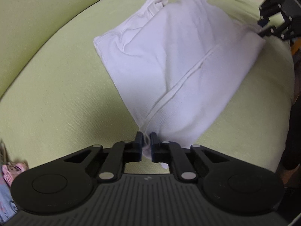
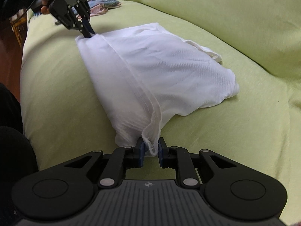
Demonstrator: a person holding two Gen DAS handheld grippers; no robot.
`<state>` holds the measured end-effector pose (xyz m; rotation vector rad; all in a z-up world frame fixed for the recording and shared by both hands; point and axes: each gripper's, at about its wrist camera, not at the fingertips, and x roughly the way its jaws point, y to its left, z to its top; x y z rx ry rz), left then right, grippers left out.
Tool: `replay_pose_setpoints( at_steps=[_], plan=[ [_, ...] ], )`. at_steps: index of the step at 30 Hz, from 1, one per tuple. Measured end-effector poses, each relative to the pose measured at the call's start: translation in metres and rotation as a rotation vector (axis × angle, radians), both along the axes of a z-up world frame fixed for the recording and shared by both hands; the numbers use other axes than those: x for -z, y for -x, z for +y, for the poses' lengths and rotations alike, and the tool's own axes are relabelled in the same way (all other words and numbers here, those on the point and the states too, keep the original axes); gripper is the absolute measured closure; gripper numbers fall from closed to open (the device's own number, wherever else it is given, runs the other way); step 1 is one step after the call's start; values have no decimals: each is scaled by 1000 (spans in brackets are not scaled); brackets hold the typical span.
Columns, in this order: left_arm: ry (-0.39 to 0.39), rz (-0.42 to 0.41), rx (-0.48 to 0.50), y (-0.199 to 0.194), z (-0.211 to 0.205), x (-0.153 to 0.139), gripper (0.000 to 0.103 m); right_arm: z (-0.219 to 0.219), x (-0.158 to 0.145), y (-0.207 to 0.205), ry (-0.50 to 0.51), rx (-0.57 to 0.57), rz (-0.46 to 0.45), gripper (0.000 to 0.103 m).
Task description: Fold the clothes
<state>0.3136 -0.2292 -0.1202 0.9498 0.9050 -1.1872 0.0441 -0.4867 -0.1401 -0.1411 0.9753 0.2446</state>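
Garment: white garment [image 2: 150,71] lies folded on green cushion [image 2: 56,94].
Left gripper [image 1: 145,139]: clamps one corner.
Right gripper [image 2: 151,146]: pinches opposite corner.

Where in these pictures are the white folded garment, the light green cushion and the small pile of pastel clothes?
white folded garment [image 2: 160,71]: right wrist view, top layer.
light green cushion [image 2: 56,94]: right wrist view, bare seat.
small pile of pastel clothes [image 2: 102,4]: right wrist view, pile's middle.

A pale green sofa cushion [image 2: 56,94] carries a folded white garment [image 2: 150,71].
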Motion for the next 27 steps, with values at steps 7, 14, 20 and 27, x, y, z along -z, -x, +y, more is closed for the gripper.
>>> replay_pose_setpoints(
  at_steps=[7,14,20,27],
  plan=[
    [12,-136,43,25,2,4,101,-3,-4,3,-28,52,-1,80],
    [56,-274,47,60,19,-19,101,19,-29,17,83,35,-67,100],
    [301,-400,-57,114,76,-134,101,44,-134,82,203,32,-311,100],
    [521,-598,-84,181,110,-275,101,58,-253,146,390,44,-548,100]
  ],
)
